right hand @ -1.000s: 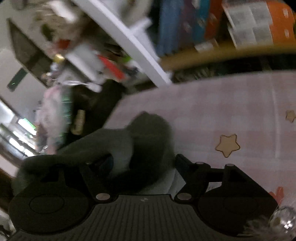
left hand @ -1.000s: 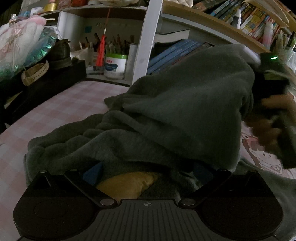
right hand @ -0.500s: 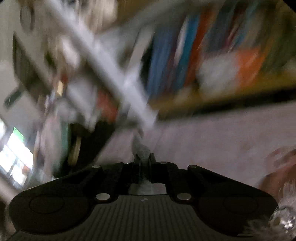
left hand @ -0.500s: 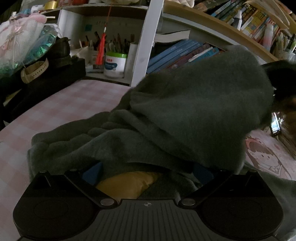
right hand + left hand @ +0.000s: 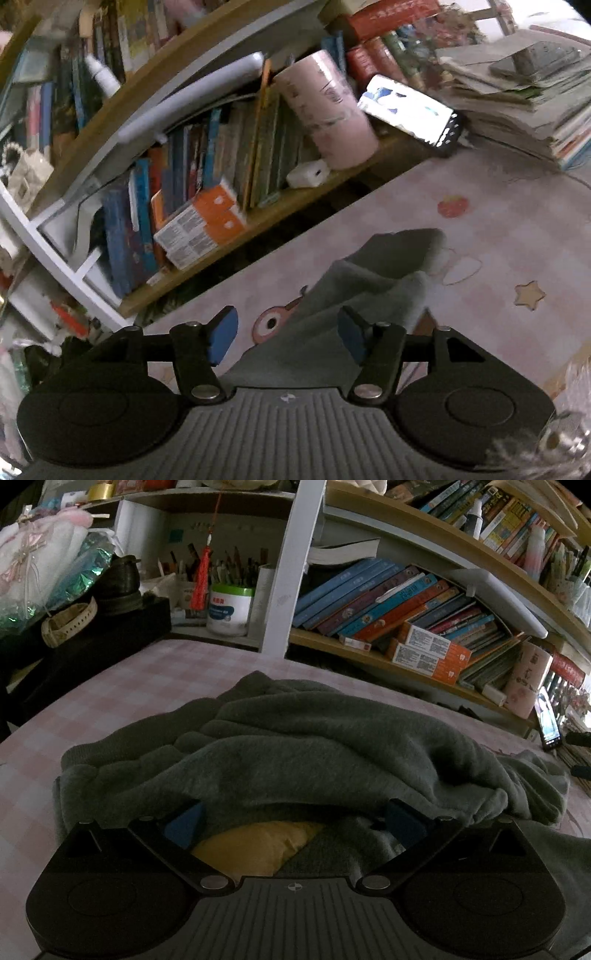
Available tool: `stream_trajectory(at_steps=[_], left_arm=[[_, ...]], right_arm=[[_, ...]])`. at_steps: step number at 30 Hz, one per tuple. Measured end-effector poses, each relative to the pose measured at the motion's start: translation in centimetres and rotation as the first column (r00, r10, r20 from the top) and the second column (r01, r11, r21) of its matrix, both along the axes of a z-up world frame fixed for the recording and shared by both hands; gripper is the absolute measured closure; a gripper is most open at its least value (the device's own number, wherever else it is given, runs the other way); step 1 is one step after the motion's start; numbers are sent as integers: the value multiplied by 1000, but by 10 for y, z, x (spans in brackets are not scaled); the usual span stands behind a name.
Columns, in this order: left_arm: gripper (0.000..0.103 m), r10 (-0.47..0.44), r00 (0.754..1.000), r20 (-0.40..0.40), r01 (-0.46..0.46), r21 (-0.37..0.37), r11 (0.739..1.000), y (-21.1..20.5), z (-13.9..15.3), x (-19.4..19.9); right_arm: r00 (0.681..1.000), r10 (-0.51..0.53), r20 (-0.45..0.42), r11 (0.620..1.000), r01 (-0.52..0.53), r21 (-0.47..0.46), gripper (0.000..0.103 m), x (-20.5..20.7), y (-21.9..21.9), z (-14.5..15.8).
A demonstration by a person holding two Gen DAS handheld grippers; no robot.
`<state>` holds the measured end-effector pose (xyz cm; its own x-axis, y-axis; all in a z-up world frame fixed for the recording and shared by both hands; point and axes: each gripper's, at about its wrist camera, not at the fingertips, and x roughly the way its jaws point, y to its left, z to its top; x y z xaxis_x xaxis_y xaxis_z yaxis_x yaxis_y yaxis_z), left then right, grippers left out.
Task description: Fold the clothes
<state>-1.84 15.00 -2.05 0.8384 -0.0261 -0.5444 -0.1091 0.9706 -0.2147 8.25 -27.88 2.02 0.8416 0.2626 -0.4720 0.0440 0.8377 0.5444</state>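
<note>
A dark grey fleece garment point(image 5: 303, 753) lies bunched in folds on the pink checked table cover point(image 5: 122, 686). A yellow inner patch point(image 5: 258, 845) shows under its near edge. My left gripper point(image 5: 291, 821) is open, its blue pads point(image 5: 183, 825) wide apart, with the cloth's near edge draped over the fingertips. In the right wrist view, my right gripper point(image 5: 286, 332) is open and empty above a corner of the grey garment point(image 5: 365, 288), which lies flat on the table cover point(image 5: 517, 236).
A bookshelf with leaning books point(image 5: 399, 602) and orange boxes point(image 5: 199, 225) runs along the table's far side. A pink cylinder point(image 5: 325, 107), a lit phone point(image 5: 410, 110), a pen tub point(image 5: 229, 605) and a stack of papers point(image 5: 524, 88) stand around.
The right gripper, shut on the lifted grey cloth before, has let go, opened and swung right. The raised fold has dropped flat onto the heap. The left gripper has stayed in place.
</note>
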Motion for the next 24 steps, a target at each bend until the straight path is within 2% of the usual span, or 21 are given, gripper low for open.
stream_trajectory(at_steps=[3,6,9,13,16,18,20,22,23,24], left_arm=[[0,0,1000,0,0,-1,1000,0,0,0],[0,0,1000,0,0,-1,1000,0,0,0],[0,0,1000,1,0,-1,1000,0,1,0],[0,0,1000,1,0,-1,1000,0,1,0],[0,0,1000,1,0,-1,1000,0,0,0],[0,0,1000,1,0,-1,1000,0,0,0],[0,0,1000,1,0,-1,1000,0,0,0],[0,0,1000,1,0,-2,1000,0,0,0],[0,0,1000,1,0,-3,1000,0,0,0],[0,0,1000,1,0,-3,1000,0,0,0]], right_arm=[[1000,3,19,999,-2,-33,41,-7,-6,3],[999,52,5,985,-50,-165,39,-8,-2,2],[991,124,-43,940,-131,-316,38,-7,3,-2],[968,229,-103,880,-251,-404,34,-12,14,-11],[964,239,-118,857,-267,-440,31,-10,16,-14],[967,225,-124,892,-255,-372,31,-2,9,-17],[971,192,-143,940,-224,-257,32,8,-2,-23],[973,155,-172,975,-179,-131,38,18,-13,-33],[972,141,-186,985,-156,-72,49,22,-18,-38],[973,138,-187,989,-147,-33,68,23,-21,-40]])
